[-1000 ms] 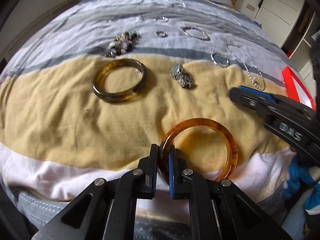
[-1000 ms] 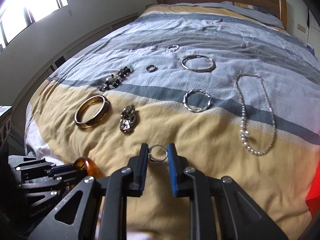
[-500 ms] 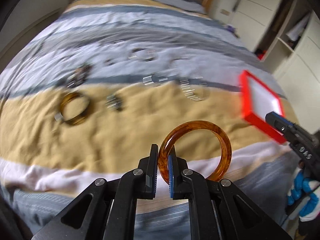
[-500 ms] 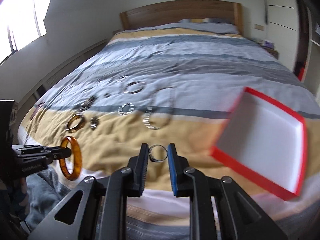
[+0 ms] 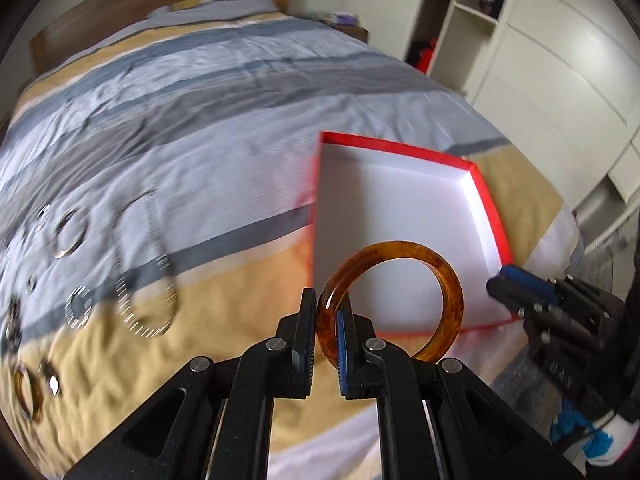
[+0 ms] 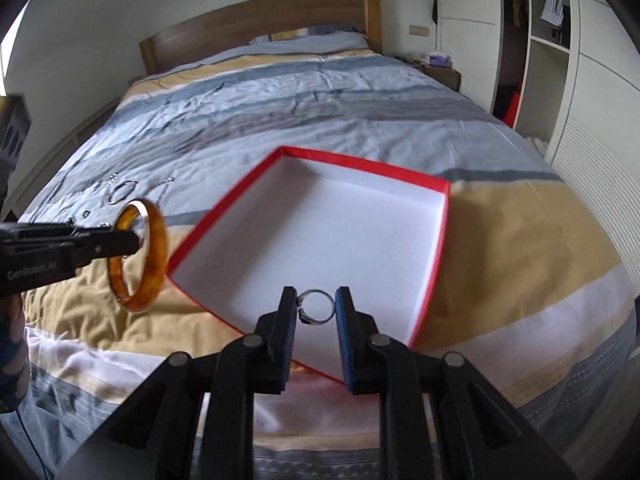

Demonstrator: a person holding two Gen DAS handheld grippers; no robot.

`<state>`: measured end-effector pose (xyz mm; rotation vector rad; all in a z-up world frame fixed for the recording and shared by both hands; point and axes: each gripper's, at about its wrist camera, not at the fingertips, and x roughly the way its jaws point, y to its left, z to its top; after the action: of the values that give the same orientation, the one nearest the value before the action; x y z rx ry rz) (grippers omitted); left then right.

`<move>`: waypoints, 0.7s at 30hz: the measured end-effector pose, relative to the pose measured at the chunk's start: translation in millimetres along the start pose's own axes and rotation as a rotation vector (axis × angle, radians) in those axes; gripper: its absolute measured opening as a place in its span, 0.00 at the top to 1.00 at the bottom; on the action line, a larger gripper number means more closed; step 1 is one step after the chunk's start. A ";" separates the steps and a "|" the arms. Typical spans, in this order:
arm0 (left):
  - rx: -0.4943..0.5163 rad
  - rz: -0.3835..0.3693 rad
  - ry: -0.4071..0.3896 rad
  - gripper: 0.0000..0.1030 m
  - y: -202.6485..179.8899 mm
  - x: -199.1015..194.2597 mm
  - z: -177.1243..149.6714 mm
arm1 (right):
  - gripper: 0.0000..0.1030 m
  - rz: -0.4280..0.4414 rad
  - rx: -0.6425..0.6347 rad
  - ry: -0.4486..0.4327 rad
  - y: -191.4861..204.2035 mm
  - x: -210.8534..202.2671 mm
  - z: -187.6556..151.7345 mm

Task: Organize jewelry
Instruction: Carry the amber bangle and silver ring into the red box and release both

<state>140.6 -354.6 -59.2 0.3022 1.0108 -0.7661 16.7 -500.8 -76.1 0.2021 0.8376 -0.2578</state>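
**A:** Biggest thing is the bed (image 6: 360, 92) with the striped duvet. The landmark is the red box (image 6: 434, 186), open, white inside, sitting on the tan stripe at the foot end.

**B:** Where are the grippers relative to the box?

**A:** The left gripper (image 5: 327, 316) is at the box's near left corner, jaws clamped on the rim of an amber bangle (image 5: 450, 280). The bangle stands upright in the air, and in the left wrist view it overlaps the box's near edge. The right gripper (image 6: 316, 307) hangs over the box's near edge, jaws pinching a small silver ring (image 6: 315, 307) between the pads.

**B:** The rest of the jewelry?

**A:** It's left of the box, well apart from it: a pearl necklace (image 5: 146, 276), a silver bangle (image 5: 70, 232), and a darker bangle (image 5: 26, 394). All blurry.
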 end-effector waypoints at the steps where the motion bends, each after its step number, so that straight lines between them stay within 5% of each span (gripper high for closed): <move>1: 0.005 0.000 0.011 0.92 -5.1 8.8 4.6 | 0.82 0.001 0.002 0.007 -1.1 4.1 -0.5; 10: 0.030 0.032 0.133 0.91 -18.5 81.7 11.5 | 0.82 -0.013 -0.030 0.099 -10.0 36.8 -16.9; 21: -0.062 0.146 0.155 0.89 -16.4 86.1 -5.9 | 0.83 -0.017 -0.159 0.124 -5.8 51.5 -21.2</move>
<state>151.5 -400.3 -133.4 0.3821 1.1427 -0.5850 33.0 -507.9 -129.2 0.0627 0.9791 -0.1952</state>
